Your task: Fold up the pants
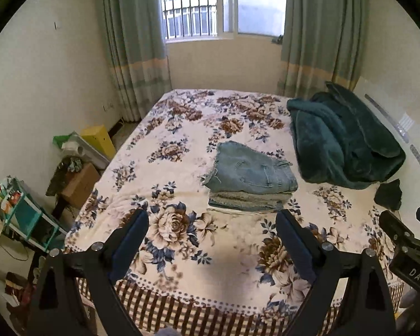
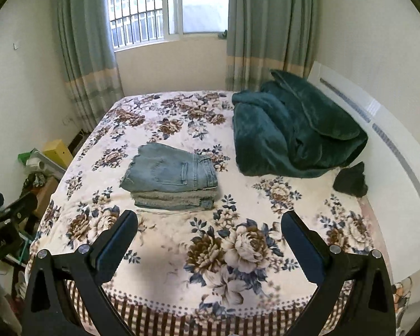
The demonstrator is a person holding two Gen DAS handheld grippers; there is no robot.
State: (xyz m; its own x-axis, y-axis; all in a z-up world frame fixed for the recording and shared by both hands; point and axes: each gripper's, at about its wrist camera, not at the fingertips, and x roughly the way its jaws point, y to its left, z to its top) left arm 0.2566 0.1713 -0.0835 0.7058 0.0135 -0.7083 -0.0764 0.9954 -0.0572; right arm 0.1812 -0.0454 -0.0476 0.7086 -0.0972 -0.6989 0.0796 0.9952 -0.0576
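Note:
A pair of light blue jeans [image 1: 250,175] lies folded into a thick stack in the middle of the floral bed cover [image 1: 182,145]; it also shows in the right wrist view [image 2: 170,177]. My left gripper [image 1: 212,222] is open and empty, above the near end of the bed, short of the jeans. My right gripper [image 2: 210,224] is open and empty, also held back over the near end, with the jeans ahead and to its left. The right gripper's body shows at the right edge of the left wrist view [image 1: 406,240].
A rumpled dark green blanket [image 2: 291,128] lies at the far right of the bed, with a small dark cloth [image 2: 351,180] beside it. A white headboard [image 2: 378,128] runs along the right. Boxes and clutter [image 1: 78,162] stand on the floor to the left.

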